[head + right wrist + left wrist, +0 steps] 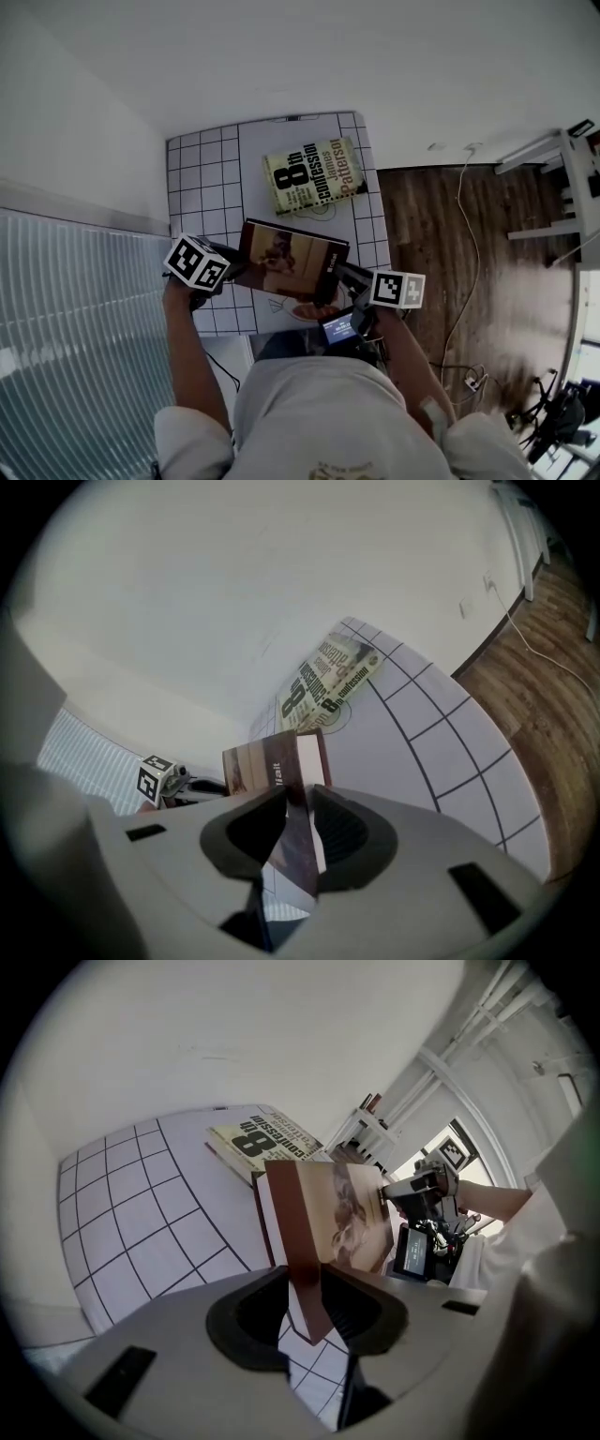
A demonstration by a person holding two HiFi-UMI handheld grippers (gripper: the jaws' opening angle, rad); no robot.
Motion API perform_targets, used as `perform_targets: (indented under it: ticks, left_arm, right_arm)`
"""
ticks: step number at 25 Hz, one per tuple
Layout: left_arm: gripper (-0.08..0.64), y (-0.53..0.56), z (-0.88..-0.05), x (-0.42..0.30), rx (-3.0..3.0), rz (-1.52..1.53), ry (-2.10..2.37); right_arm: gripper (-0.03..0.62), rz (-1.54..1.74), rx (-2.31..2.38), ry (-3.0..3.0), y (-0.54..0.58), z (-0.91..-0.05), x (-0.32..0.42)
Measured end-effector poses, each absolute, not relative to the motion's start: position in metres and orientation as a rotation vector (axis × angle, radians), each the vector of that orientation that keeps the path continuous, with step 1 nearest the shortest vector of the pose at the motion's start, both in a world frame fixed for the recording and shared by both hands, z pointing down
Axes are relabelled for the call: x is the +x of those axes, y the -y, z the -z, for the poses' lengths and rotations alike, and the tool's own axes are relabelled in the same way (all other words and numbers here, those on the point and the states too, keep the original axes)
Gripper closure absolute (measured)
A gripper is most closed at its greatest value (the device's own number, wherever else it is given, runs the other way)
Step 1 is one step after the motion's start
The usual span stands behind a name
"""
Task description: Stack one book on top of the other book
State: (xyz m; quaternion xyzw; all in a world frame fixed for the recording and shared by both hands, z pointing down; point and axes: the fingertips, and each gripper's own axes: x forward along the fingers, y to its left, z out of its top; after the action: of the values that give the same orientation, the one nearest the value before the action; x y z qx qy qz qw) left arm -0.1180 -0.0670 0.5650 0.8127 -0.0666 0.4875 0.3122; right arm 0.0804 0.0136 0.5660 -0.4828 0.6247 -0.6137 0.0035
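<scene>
Closest in, just beyond the person's pale shirt [319, 412], two grippers hold a brown book with a sepia picture on its cover [291, 262] clear of the white gridded worktop [202, 178]. The left gripper [234, 272] has its fingers closed on the book's left edge and the right gripper [345, 275] has its fingers closed on the opposite edge. Each gripper view shows only a narrow strip of the book pinched between them. That shallow bite looks like the main risk: if one hand travels faster or rolls more than the other, the book may twist, slide out of one grip and swing from the other, or its cover may fall open. Farther off, a yellow-green paperback with a large black 8 on its cover [314, 175] lies flat and slightly askew on the worktop, apart from the held book. A low or slanted approach could let a corner catch the paperback and shove it toward the far edge. Letting go off-centre would likely leave the stack crooked or overhanging.
</scene>
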Motion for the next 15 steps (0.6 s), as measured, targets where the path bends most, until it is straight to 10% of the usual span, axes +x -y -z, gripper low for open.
perform_targets:
  ticks: [15]
  left_arm:
    - [0.446, 0.064, -0.564, -0.096, 2.111, -1.165, 0.289]
  right_arm:
    - [0.497, 1.923, -1.473, -2.070, 0.024, -0.559, 0.116]
